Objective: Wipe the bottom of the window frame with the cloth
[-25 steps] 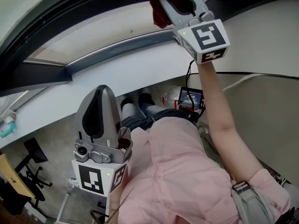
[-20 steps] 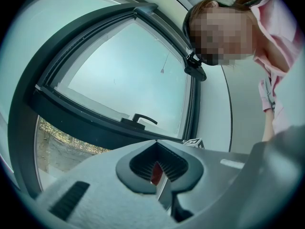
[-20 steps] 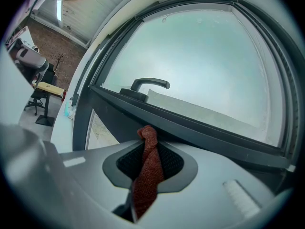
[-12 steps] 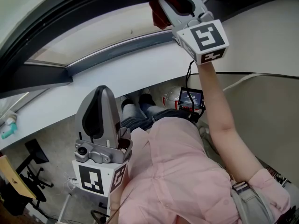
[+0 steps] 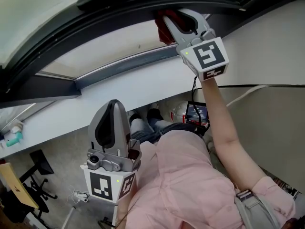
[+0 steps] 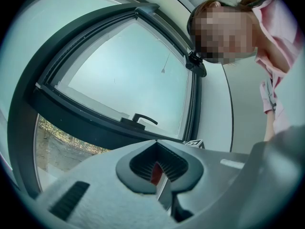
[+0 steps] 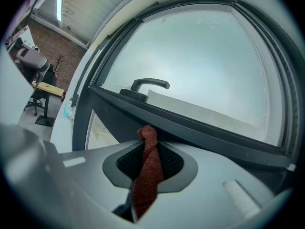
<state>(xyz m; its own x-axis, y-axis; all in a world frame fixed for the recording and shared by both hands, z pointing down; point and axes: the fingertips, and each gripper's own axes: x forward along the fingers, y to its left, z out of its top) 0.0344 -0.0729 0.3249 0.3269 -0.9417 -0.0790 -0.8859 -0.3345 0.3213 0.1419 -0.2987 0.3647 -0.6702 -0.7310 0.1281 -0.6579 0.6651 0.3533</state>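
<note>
A dark red cloth [image 5: 165, 28] is pinched in my right gripper [image 5: 167, 19], which is shut on it and raised to the dark grey window frame [image 5: 95, 25] at the top of the head view. Seen from the right gripper, the cloth [image 7: 148, 161] hangs out between the jaws and its upper end touches the frame's lower bar [image 7: 205, 130], below the window handle [image 7: 149, 84]. My left gripper [image 5: 114, 105] is held low by the person's torso, shut and empty. The left gripper [image 6: 159, 179] points up at the window.
A white sill [image 5: 119, 82] runs under the frame. A teal spray bottle [image 5: 13, 138] lies at its far left. Below the sill are a small screen [image 5: 196, 111], a plastic bottle [image 5: 178, 112] and office chairs [image 5: 35, 178] on the floor.
The head view has shifted, so both grippers sit a little lower and further right in the picture. The right gripper stays at the frame, shut on the cloth.
</note>
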